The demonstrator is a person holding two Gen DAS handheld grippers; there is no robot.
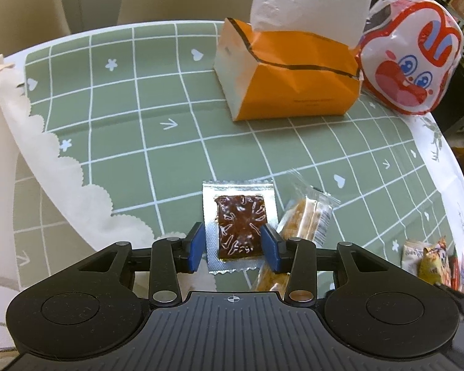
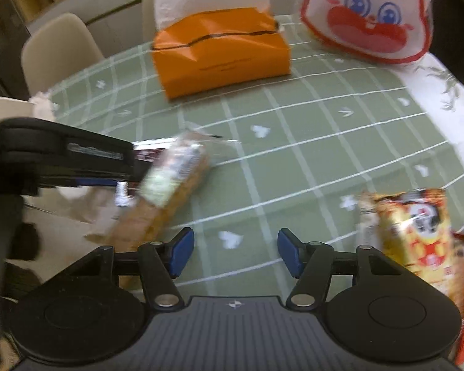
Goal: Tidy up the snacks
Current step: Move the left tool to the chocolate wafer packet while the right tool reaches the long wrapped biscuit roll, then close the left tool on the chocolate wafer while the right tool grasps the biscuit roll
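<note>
Left gripper (image 1: 233, 247): jaws partly apart, blue pads flanking the silver packet (image 1: 238, 225) with the brown snack; both pads at or touching its side edges, firm clamping cannot be told. Packet lies flat on the table (image 1: 139, 117). Clear-wrapped orange bar (image 1: 303, 222) just right of it.

Right gripper (image 2: 235, 252): jaws wide apart, holding nothing, over bare cloth. Gold snack bag (image 2: 417, 241) right of the jaws; bar to their left.

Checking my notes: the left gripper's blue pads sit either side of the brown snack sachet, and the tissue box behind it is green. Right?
Not quite. The tissue box is orange, as the left wrist view shows. The rest holds: the left gripper has its blue pads either side of the brown snack sachet.
</note>
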